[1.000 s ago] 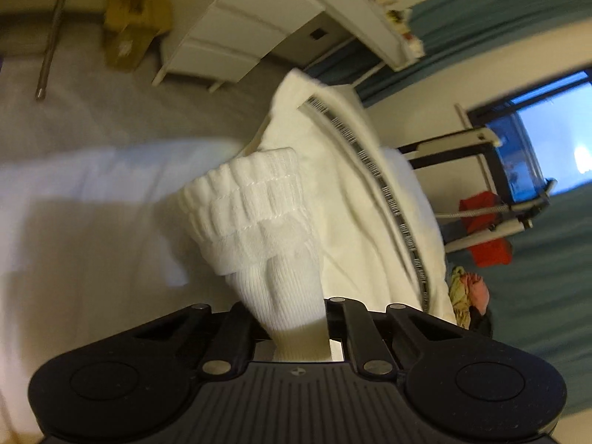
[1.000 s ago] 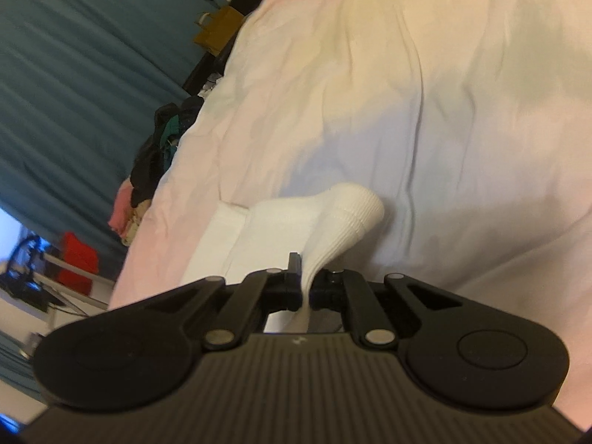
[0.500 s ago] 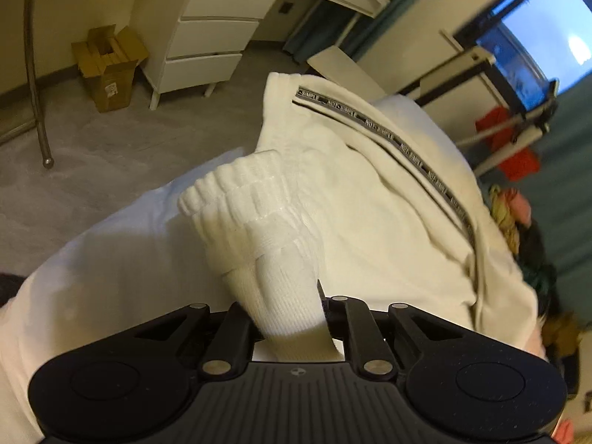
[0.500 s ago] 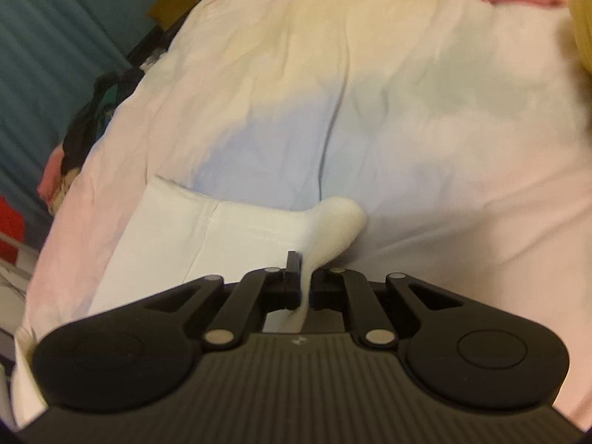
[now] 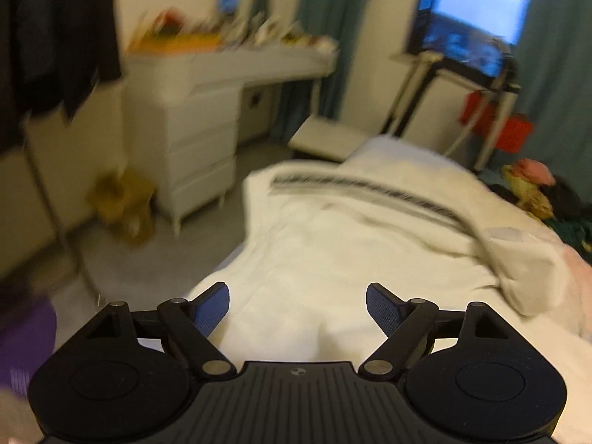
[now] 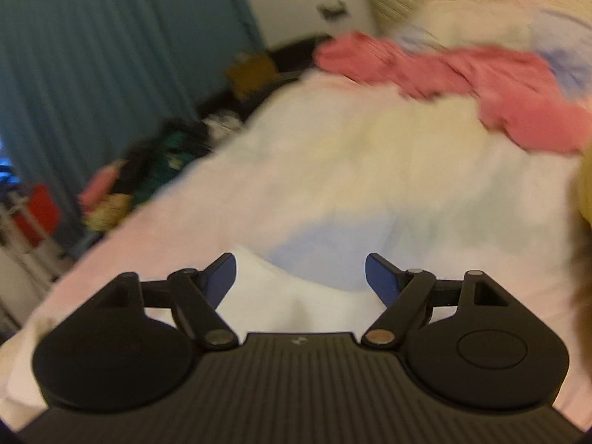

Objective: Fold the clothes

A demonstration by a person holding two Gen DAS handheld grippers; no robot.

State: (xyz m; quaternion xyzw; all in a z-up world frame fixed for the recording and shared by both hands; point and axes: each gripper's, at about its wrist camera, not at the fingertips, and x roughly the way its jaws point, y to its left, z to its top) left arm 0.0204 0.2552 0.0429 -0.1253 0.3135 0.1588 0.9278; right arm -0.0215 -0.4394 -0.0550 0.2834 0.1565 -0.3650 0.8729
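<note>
A white garment (image 5: 333, 251) with a dark lettered stripe lies spread on the bed below the left gripper (image 5: 298, 305), whose jaws are opening with nothing between the blue pads. In the right wrist view a white piece of clothing (image 6: 296, 296) lies flat on the pale bedsheet (image 6: 370, 170) just under the right gripper (image 6: 300, 277). Its jaws are opening too, and no cloth is between them. Both views are blurred by motion.
A pink garment (image 6: 462, 77) lies crumpled at the head of the bed. A heap of mixed clothes (image 5: 536, 192) sits beside the bed by the teal curtain. A white drawer unit (image 5: 192, 140), a cardboard box (image 5: 122, 203) and a drying rack (image 5: 481, 111) stand on the floor.
Both grippers let go of the white sock-like cloth they were pinching and opened wide. Both rose and rolled, so each view now looks further out over the bed.
</note>
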